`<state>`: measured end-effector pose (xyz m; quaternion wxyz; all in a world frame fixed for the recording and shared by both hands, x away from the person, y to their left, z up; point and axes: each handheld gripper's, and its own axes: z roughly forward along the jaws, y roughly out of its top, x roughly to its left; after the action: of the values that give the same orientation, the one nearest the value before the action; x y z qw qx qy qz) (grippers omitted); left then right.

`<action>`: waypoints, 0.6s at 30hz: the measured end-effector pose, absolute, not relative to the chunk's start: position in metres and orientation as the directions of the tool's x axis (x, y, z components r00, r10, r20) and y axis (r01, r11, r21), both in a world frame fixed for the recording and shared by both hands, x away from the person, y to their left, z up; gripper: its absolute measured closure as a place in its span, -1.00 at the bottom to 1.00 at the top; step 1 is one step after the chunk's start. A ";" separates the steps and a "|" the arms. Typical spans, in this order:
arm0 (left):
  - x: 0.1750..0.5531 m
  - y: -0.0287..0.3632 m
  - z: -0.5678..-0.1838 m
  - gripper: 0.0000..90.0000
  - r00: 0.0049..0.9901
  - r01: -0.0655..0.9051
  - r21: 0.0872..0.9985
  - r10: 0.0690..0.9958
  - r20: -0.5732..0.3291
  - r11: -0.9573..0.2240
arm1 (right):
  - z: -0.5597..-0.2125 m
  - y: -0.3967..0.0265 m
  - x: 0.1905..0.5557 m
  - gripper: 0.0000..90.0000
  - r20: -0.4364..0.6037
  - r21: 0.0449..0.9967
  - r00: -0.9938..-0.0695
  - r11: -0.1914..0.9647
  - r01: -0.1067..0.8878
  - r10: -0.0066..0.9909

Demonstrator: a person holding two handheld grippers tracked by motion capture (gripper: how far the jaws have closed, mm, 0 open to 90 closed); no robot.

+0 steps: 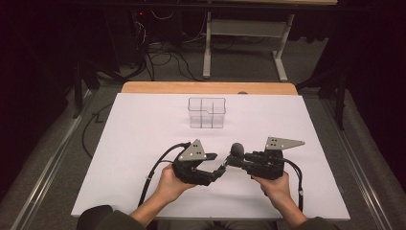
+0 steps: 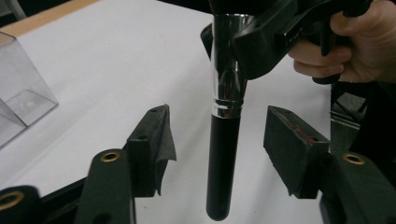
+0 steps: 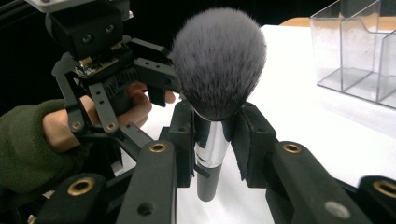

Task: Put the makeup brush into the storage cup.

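Makeup brush, fluffy grey dome-shaped head, chrome ferrule, black round handle (image 3: 212,88), held upright above the white table sheet (image 1: 143,143), between the two hands. Right gripper (image 3: 212,140) is clamped on the chrome ferrule just under the bristles, pads pressed on both sides, so this one carries the brush. Left gripper (image 2: 217,135) is let go: its jaws stand apart on either side of the black handle with clear gaps, pads not touching; one pad has a loose flap of dark liner curling off it. In the high view the brush head (image 1: 237,149) sits just off the right gripper's tip (image 1: 238,160), with the left gripper (image 1: 218,170) right beside it, low and slightly toward the person. Clear plastic organiser box with divided compartments (image 1: 207,113) stands well beyond both grippers, farther up the table, nothing visible inside it. Wooden table edge (image 1: 210,87) behind that. My read: this looks like a hand-over, brush now passed to the right gripper, left one freed but not yet pulled clear of the handle. Left to do, probably: back the left gripper off, carry the brush forward to the organiser, drop it handle-down into a compartment. Roughly midway, nothing placed yet.
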<state>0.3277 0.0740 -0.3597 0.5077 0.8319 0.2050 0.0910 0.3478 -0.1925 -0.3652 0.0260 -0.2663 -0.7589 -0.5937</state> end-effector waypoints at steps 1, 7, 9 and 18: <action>0.328 0.075 -0.359 -0.15 0.900 0.249 0.885 0.432 -0.060 -0.394 | -0.364 -0.194 0.348 0.62 0.347 0.890 -0.858 0.156 0.429 0.379; 0.326 0.085 -0.353 -0.22 0.887 0.254 0.888 0.458 -0.055 -0.384 | -0.362 -0.194 0.347 0.62 0.328 0.890 -0.855 0.173 0.423 0.402; 0.325 0.090 -0.351 -0.22 0.880 0.263 0.889 0.470 -0.062 -0.375 | -0.362 -0.194 0.347 0.62 0.324 0.890 -0.856 0.177 0.421 0.404; 0.316 0.128 -0.341 -0.29 0.820 0.277 0.908 0.570 -0.053 -0.314 | -0.362 -0.194 0.348 0.62 0.310 0.885 -0.852 0.199 0.421 0.422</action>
<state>0.3156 0.1282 -0.3409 0.5224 0.7982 0.2652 0.1403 0.3478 -0.1939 -0.3616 -0.0006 -0.2720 -0.7744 -0.5712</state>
